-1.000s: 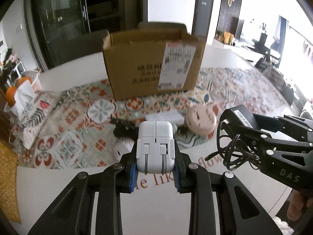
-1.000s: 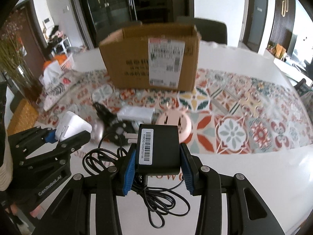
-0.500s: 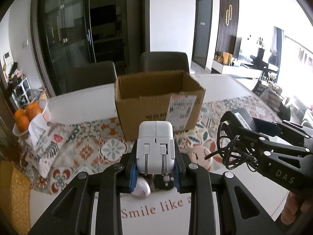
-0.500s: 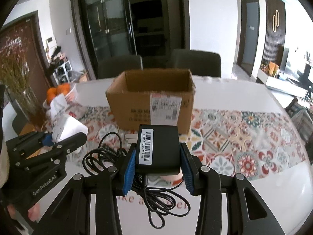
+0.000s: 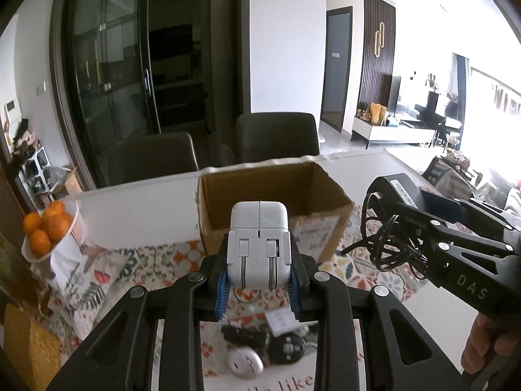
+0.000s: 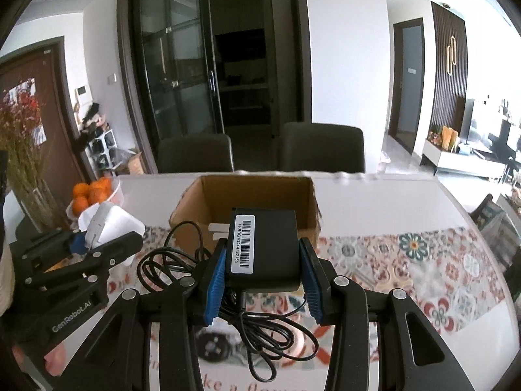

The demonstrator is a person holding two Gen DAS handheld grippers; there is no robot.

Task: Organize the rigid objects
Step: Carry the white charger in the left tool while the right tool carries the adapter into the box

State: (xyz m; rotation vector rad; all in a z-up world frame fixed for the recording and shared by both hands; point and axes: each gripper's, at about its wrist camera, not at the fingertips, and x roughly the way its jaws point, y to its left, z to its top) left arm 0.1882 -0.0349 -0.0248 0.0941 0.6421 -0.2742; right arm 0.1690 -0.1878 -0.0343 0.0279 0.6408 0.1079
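The white plug adapter (image 5: pixel 259 244) sits clamped in the jaws of the left gripper (image 5: pixel 259 288), and the black power brick (image 6: pixel 263 249) with its loose cord (image 6: pixel 260 332) is pinched in the jaws of the right gripper (image 6: pixel 263 285); both are held up in the air, just short of the open cardboard box (image 5: pixel 276 208). A second ago both pieces hung low over the patterned cloth (image 6: pixel 423 270), facing the box's labelled side; now they have been lifted, so I can see down into the box's mouth (empty, as far as I can see). That suggests the pick-up is done and the drop into the box comes next. Left on the counter (image 6: pixel 374 202) below are a white mouse (image 5: pixel 245 363) and some small dark pieces (image 5: pixel 260 342), with a bowl of oranges (image 5: pixel 49 231) off to the left.
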